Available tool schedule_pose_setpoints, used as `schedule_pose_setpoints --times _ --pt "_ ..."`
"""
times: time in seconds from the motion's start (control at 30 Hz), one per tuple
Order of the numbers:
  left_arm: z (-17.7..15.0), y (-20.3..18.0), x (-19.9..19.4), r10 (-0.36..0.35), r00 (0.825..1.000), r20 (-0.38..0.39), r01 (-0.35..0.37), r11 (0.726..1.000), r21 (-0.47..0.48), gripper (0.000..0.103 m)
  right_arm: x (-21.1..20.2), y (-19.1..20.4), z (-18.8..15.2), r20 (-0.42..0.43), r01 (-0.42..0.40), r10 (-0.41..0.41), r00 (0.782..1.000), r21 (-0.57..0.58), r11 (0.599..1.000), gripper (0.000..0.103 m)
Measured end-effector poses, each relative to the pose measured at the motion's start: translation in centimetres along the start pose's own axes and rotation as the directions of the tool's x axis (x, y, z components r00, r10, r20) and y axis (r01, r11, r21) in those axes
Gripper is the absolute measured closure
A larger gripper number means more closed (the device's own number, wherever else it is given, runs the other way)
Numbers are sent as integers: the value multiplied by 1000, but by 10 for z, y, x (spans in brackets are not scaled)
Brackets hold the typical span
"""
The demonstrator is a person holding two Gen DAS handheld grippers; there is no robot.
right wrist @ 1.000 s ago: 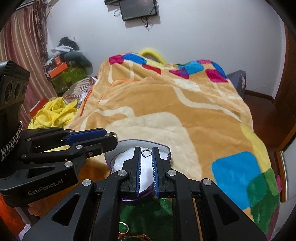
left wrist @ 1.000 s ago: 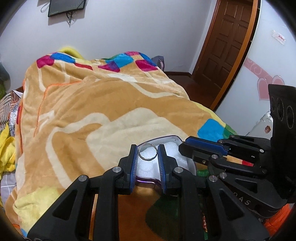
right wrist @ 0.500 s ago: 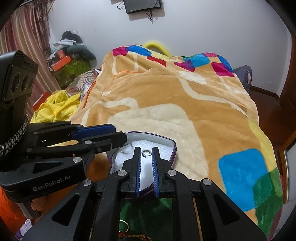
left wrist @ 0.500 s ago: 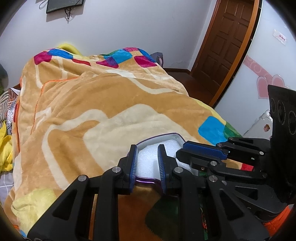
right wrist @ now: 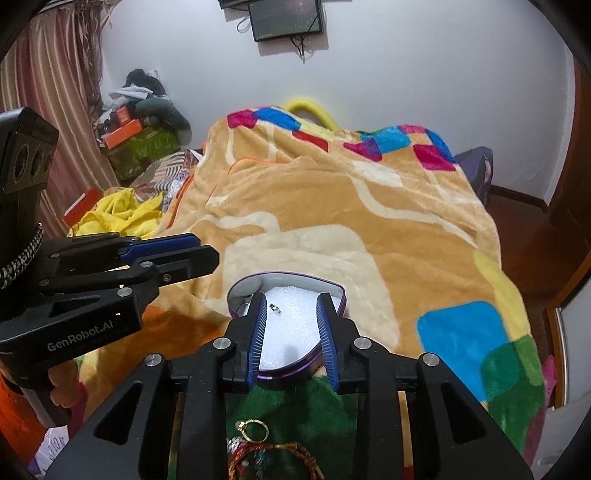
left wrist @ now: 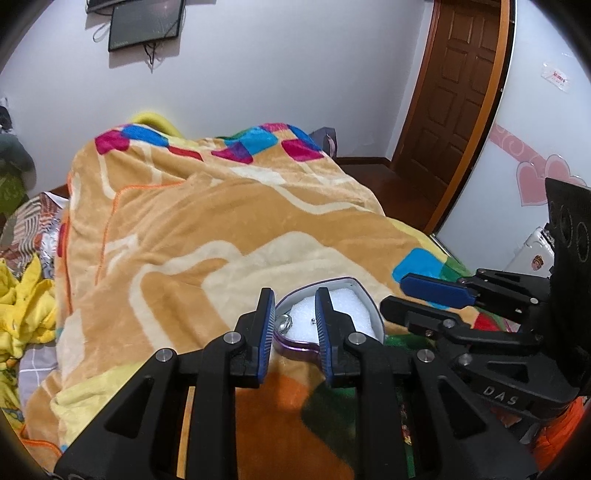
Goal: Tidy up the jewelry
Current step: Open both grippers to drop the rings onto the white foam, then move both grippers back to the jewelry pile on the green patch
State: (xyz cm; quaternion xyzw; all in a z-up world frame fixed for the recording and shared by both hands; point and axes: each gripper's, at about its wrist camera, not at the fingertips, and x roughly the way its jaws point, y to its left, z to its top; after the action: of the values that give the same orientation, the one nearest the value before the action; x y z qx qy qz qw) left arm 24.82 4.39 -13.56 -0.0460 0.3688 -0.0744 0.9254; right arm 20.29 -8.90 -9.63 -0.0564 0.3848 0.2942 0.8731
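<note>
**Desk:** What fills the frame?

**Photographer:** A bed (right wrist: 369, 229) under a tan plush blanket (left wrist: 207, 236) patched with bright squares, in a white-walled bedroom with a wall-mounted screen (right wrist: 286, 16) and a brown door (left wrist: 458, 96).

**Desk:** And the equipment?

**Photographer:** Two hand-held tongs. The left tongs (left wrist: 293, 314) are released, blue-lined fingers apart and holding nothing, poised over the near end of the box. The right tongs (right wrist: 291, 317) are likewise spread and empty, framing the same box from the other side.

**Desk:** The box?

**Photographer:** A heart-shaped purple jewelry tin (right wrist: 295, 371), lined with white foam (right wrist: 295, 325), resting on the blanket at the bed's near edge.

**Desk:** The jewelry itself?

**Photographer:** A small silver ring (right wrist: 275, 308) lies on the foam, just beside the right tongs' left finger. A larger silver ring (left wrist: 285, 324) sits inside the tin's rim. A gold ring (right wrist: 255, 430) and beaded bracelets (right wrist: 273, 459) lie on a green patch in front of the tin, beneath the right tongs.
</note>
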Motion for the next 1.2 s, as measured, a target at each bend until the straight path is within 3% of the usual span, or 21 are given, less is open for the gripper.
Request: schedule_pose_setpoints --times 0.27,0.43,0.53,0.67,0.93,1.2 --pt "-5 -13 -36 27 998 49 -28 999 19 81 -37 8 -3 63 37 -36 997 -7 999 75" --pt "-10 -20 -52 37 997 71 -39 999 26 71 -59 11 -9 94 56 -56 994 -2 998 65" --pt "-14 -24 -59 42 997 71 -44 999 31 69 -69 13 -13 106 65 -65 992 2 998 64" --pt "-21 -28 -64 45 997 69 -47 998 31 60 -79 13 -20 110 85 -86 990 12 996 64" --pt "-39 -35 -56 34 999 8 -34 999 40 55 -86 6 -40 82 120 -123 989 37 992 64" --pt "-63 -43 -38 19 997 -74 -16 999 51 55 -73 -11 -68 -5 150 -150 989 79 986 64"
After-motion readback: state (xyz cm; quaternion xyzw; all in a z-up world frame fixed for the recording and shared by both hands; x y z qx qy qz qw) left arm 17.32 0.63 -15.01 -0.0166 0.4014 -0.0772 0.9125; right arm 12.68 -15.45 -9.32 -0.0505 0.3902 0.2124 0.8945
